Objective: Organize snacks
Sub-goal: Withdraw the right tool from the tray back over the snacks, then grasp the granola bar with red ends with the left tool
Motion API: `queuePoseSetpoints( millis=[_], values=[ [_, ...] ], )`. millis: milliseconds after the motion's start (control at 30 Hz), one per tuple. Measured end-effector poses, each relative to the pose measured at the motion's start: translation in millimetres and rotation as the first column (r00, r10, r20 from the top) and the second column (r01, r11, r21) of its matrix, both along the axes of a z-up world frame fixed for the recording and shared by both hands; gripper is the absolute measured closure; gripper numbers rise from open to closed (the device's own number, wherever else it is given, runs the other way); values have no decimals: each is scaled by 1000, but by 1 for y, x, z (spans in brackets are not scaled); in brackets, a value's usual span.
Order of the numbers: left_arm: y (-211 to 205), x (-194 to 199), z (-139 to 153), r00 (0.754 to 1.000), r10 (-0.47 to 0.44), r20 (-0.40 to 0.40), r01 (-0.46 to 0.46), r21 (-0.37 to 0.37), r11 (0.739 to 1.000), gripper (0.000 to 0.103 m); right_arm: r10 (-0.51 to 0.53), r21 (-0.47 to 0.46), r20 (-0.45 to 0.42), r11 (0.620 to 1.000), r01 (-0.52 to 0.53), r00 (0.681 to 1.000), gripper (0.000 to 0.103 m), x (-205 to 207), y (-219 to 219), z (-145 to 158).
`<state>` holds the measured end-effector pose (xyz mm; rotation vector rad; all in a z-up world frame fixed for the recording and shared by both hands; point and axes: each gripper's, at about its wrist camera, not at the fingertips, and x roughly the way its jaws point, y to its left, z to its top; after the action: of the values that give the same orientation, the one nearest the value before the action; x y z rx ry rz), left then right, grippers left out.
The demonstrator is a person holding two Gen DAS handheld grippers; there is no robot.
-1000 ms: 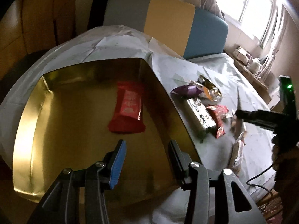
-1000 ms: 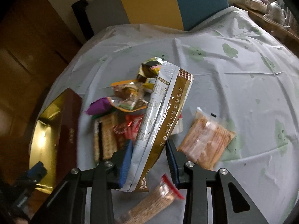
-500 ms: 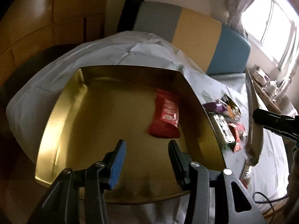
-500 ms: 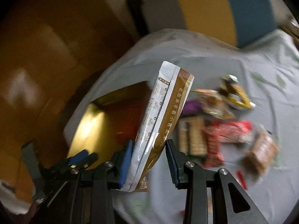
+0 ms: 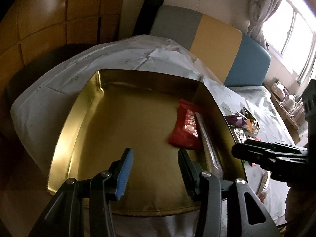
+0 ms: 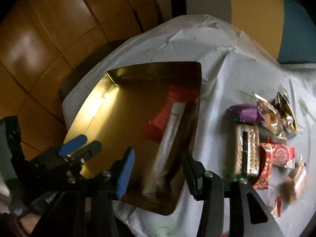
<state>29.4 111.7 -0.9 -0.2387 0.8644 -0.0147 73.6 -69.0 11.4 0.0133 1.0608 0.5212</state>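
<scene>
Several loose snacks point(image 6: 246, 152) lie on the desk right of the gold box point(image 6: 110, 106), nearest the right tongs point(image 6: 158, 169); both tongs released.

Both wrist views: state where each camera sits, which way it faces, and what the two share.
Left wrist view: rides the left tongs, open, looking forward and down into the gold tray; the right tongs enter from the right.
Right wrist view: rides the right tongs, open, above the tray's near right corner, facing the tray and loose snacks on the tablecloth; the left tongs show lower left.
Shared: gold tray, red packet, long silver-brown pouch beside it, striped headboard.
</scene>
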Motion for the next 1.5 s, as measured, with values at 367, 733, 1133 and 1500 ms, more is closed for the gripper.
queuePoseSetpoints(
  millis=[367,733,1133,1500],
  values=[
    [-20,-3,3,998,-61,7,61,25,998,55,-78,40,22,996,77,997,46,-18,-44,6],
    [-45,-6,6,990,-142,5,141,44,989,55,-165,0,69,986,165,984,36,-37,-95,15],
    [-69,-7,9,977,-211,-11,211,65,975,55,-352,-113,96,926,361,931,28,-49,-203,23],
    [-126,-8,23,914,-406,-13,405,78,911,55,-712,-44,16,701,712,702,24,-60,-336,8]
  ],
)
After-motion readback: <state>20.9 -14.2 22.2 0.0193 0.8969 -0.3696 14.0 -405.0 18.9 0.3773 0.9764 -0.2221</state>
